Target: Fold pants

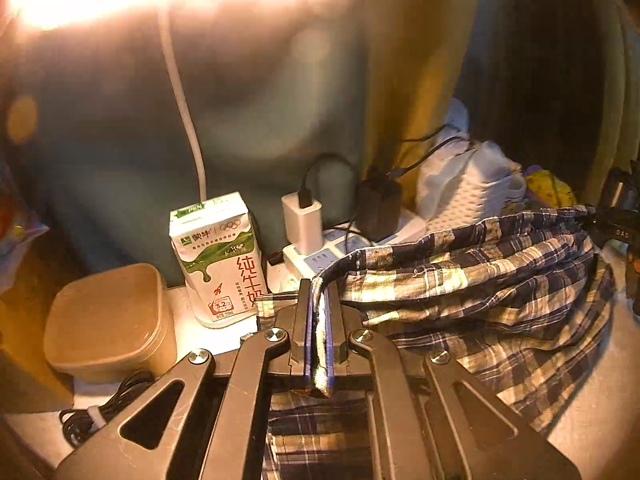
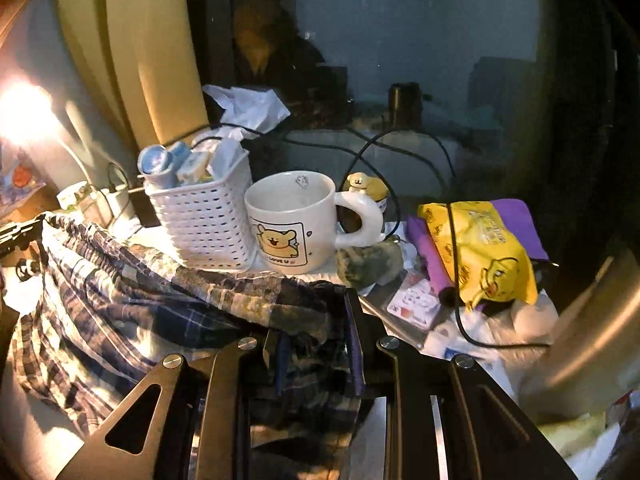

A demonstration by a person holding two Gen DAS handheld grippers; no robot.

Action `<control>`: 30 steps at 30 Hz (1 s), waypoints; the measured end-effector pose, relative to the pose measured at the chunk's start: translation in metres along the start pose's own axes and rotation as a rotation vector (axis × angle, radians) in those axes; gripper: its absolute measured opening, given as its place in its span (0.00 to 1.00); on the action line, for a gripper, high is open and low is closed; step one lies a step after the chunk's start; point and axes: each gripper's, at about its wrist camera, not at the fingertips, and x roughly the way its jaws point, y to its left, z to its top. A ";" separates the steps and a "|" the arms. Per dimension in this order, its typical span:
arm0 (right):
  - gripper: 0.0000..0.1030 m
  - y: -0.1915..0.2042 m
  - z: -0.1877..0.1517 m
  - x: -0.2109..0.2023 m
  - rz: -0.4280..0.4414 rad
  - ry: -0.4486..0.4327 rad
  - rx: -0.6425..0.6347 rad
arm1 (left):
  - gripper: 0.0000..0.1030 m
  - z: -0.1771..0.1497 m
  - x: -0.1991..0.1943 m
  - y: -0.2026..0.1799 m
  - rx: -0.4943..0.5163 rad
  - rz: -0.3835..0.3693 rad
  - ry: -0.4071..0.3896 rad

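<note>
The plaid pants [image 1: 480,280] hang stretched between the two grippers above a crowded desk, and the crowding is the main risk. In the right wrist view the cloth lies against the foot of the white basket [image 2: 204,220] and just beside the mug [image 2: 294,220]; a pull toward the near side or a swing to the left could drag or tip either one. Black cables [image 2: 400,148] loop behind the mug and over the yellow bag [image 2: 480,248], and a trailing hem could snag them. In the left wrist view the carton [image 1: 220,256] stands just beside the gripped edge, with the power strip [image 1: 320,252] and its chargers right behind, so a sideways sweep there could knock the carton over or tug a plug.

A second risk is slip: each grip holds only an edge, and the loose middle sags.

The left gripper [image 1: 318,340] points to the far side, roughly level, its fingers pressed nearly together on a bunched seam of the pants. The right gripper [image 2: 316,340] also points far, tilted slightly down, its fingers set wider apart with a thick wad of cloth filling the gap between them.
</note>
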 end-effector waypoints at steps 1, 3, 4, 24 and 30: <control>0.24 0.000 0.001 0.004 -0.004 0.004 -0.004 | 0.03 0.000 0.005 0.003 -0.002 0.003 0.006; 0.24 0.002 0.003 0.014 -0.013 0.017 -0.011 | 0.04 0.000 0.018 0.008 -0.009 0.010 0.025; 0.24 0.002 0.003 0.019 -0.016 0.024 -0.011 | 0.07 -0.001 0.025 0.011 -0.012 0.020 0.039; 0.63 0.009 0.011 0.021 -0.129 0.045 -0.011 | 0.59 -0.022 -0.001 0.060 -0.103 0.124 0.133; 0.64 0.015 -0.002 -0.009 -0.111 0.044 0.012 | 0.61 -0.058 -0.044 0.034 -0.125 0.062 0.151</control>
